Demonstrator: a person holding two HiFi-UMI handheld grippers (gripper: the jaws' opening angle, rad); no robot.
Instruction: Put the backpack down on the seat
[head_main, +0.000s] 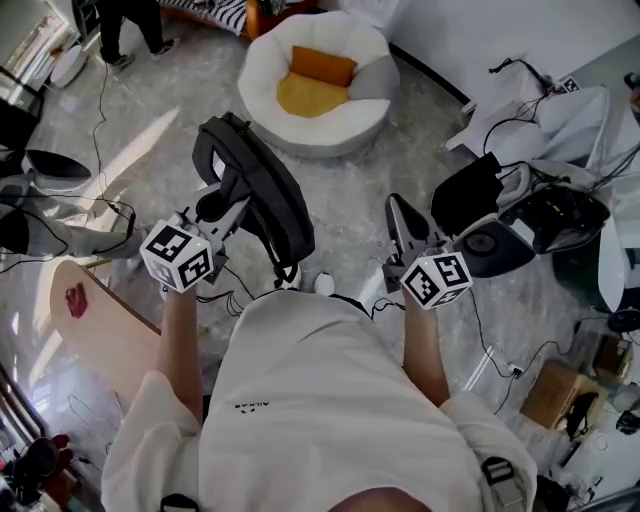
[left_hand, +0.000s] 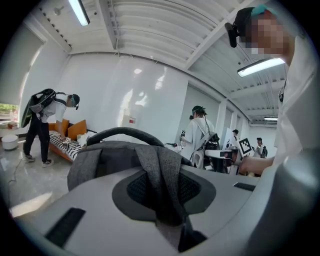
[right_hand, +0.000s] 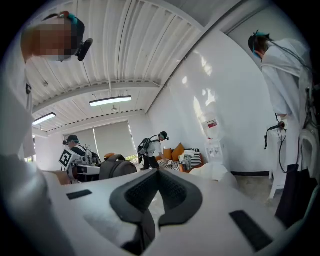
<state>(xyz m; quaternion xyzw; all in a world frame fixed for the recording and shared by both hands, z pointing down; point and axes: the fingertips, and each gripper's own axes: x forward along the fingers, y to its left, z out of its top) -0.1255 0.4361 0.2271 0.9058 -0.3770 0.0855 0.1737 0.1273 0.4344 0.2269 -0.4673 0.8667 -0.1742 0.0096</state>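
The floor (head_main: 400, 130) is pale polished stone, strewn with cables, and a white wall runs along its far edge. A round white beanbag seat (head_main: 262, 60) stands at the far side. In its hollow lie an orange cushion (head_main: 322, 65) and, in front of it, a yellower cushion (head_main: 308, 97).

The dark grey backpack (head_main: 262, 195) is off the floor, short of the seat, between the person and it. In the head view its long axis runs on a slant, from far left to near right. Its near end hangs low beside the person's white shirt (head_main: 320, 400). In the left gripper view its carry handle (left_hand: 125, 132) arches over the top.

The left gripper (head_main: 222, 208) is clamped on a grey strap (left_hand: 160, 175) of the backpack, which runs down between its pads. The right gripper (head_main: 398, 212) is off to the right, apart from the backpack. Its jaws are drawn together with only a sliver between them and nothing in them.
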